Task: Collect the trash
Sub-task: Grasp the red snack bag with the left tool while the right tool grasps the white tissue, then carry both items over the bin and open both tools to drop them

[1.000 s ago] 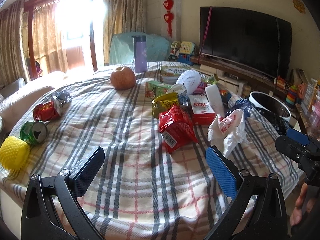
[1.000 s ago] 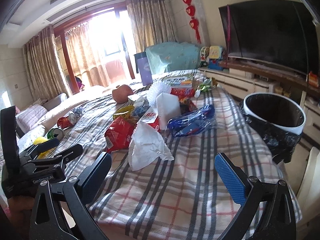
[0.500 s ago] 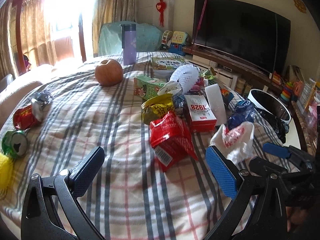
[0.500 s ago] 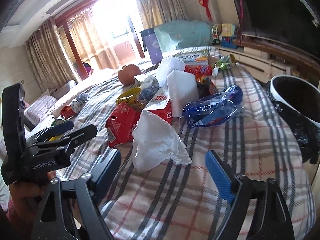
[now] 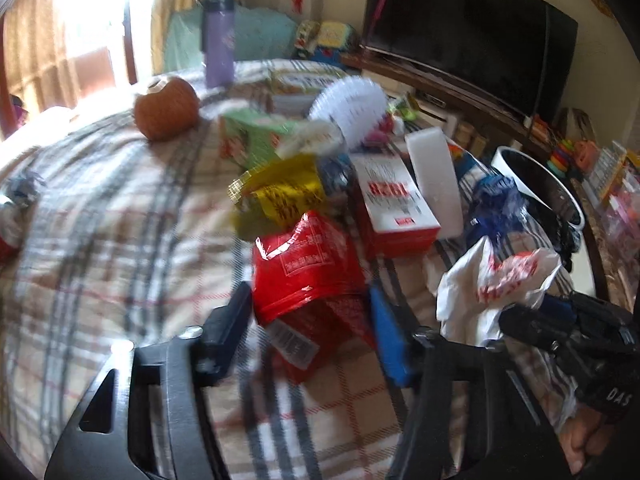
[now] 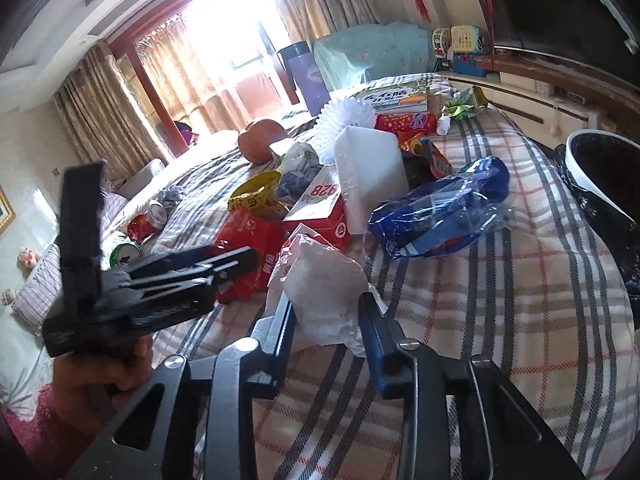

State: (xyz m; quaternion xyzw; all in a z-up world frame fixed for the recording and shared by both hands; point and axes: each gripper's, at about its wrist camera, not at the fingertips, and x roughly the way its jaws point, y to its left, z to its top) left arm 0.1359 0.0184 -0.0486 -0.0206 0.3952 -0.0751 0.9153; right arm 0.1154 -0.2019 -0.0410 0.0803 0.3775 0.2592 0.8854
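Observation:
A red snack packet (image 5: 308, 276) lies on the plaid cloth; my left gripper (image 5: 310, 320) has its jaws closed in around the packet's near end, touching both sides. A crumpled white plastic bag (image 6: 324, 292) with red print lies beside it, also in the left wrist view (image 5: 496, 284). My right gripper (image 6: 326, 320) has its jaws closed in on the bag's near part. The left gripper also shows in the right wrist view (image 6: 236, 264). A bin (image 6: 600, 172) lined with a black bag stands off the table's right edge.
Beyond lie a yellow packet (image 5: 280, 192), a red and white box (image 5: 392, 208), a white block (image 6: 368, 168), a blue wrapper (image 6: 444, 208), a white brush (image 5: 348, 104), an apple (image 5: 166, 108), a purple flask (image 5: 218, 40) and crushed cans (image 6: 148, 220) at the left.
Both grippers have moved forward and their jaws have narrowed: the left around the red packet, the right around the white bag. The left wrist view is motion-blurred.

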